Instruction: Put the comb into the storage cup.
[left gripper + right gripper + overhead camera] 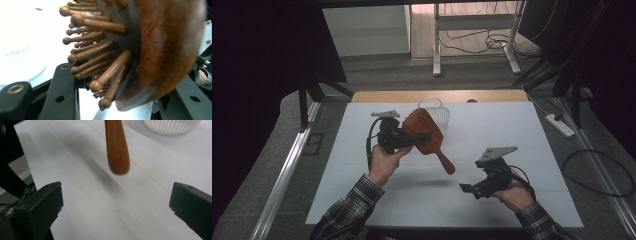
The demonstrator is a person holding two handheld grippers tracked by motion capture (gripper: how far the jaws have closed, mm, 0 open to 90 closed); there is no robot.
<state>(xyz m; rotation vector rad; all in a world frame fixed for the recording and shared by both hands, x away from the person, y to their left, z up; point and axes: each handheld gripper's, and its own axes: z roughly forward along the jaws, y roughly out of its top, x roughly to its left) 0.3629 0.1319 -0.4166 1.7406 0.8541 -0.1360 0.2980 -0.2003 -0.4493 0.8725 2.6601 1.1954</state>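
A reddish-brown wooden hairbrush [424, 131] hangs in the air above the white table [502, 135], its handle slanting down to the right. My left gripper [414, 139] is shut on the brush head; in the left gripper view the wooden bristles [100, 50] and the head's back [162, 50] sit between the two black jaws. My right gripper [468, 190] is near the front of the table, to the right of the handle's end and a little nearer, and it is open. In the right gripper view the handle tip [116, 147] hovers ahead of the wide-apart jaws, with nothing between them.
A small white slatted basket [439, 112] stands on the table just behind the brush, also seen as a white basket [170, 126] in the right gripper view. A white power strip [560, 125] and cables lie on the floor to the right. Desk legs stand beyond the table.
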